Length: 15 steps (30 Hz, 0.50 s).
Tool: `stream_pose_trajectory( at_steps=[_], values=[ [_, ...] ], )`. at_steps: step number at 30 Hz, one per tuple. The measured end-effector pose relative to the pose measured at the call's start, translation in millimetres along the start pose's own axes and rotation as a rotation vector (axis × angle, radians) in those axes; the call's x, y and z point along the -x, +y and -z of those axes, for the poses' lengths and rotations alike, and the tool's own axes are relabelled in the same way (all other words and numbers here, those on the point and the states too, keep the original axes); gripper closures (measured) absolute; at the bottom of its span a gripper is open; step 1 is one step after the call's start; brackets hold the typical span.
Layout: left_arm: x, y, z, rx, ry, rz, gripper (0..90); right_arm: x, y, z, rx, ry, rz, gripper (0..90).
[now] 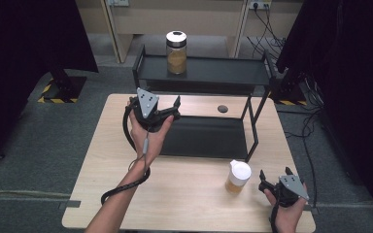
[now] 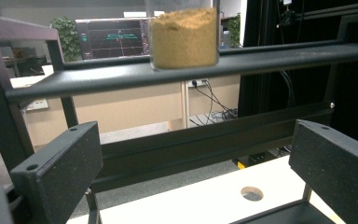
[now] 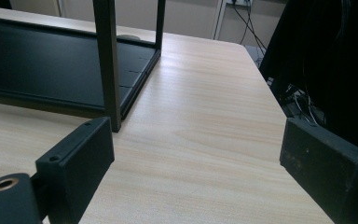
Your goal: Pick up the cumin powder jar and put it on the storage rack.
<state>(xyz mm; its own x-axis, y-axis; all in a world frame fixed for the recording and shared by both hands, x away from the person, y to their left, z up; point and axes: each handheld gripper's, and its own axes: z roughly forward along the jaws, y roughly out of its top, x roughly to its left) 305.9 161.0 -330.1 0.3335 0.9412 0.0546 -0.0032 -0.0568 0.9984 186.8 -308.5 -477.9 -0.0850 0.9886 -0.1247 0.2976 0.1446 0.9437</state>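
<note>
A glass jar [image 1: 176, 53] of tan powder with a dark lid stands on the top shelf [image 1: 223, 72] of a black two-tier rack. In the left gripper view the jar [image 2: 185, 37] is ahead and above, on that shelf [image 2: 261, 58]. My left gripper [image 1: 175, 109] hovers at the left end of the rack's lower shelf [image 1: 204, 138], below the jar; its jaws [image 2: 198, 177] stand open and empty. A second jar [image 1: 238, 176] with a white lid stands on the table near the front right. Just right of it my right gripper [image 1: 275, 174] rests open, jaws [image 3: 200, 172] empty.
The wooden table [image 1: 189, 194] has a round cable hole [image 1: 222, 108] behind the lower shelf. A rack leg [image 3: 108, 60] stands ahead and to the left of the right gripper. Black curtains hang on both sides, and cables lie on the floor at the right.
</note>
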Motion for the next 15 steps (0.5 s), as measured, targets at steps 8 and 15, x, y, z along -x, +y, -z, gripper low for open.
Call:
stream_pose_trajectory(
  at_steps=[8,15],
  values=[
    [4.9,-10.1,7.3,0.012,-0.003,-0.029,1.6,-0.2,0.0,0.1,0.000,0.000,0.001,10.0],
    [8.3,-18.1,12.8,0.015,-0.020,-0.033,1.8,-0.6,0.2,0.1,-0.001,-0.001,0.005,10.0]
  ],
)
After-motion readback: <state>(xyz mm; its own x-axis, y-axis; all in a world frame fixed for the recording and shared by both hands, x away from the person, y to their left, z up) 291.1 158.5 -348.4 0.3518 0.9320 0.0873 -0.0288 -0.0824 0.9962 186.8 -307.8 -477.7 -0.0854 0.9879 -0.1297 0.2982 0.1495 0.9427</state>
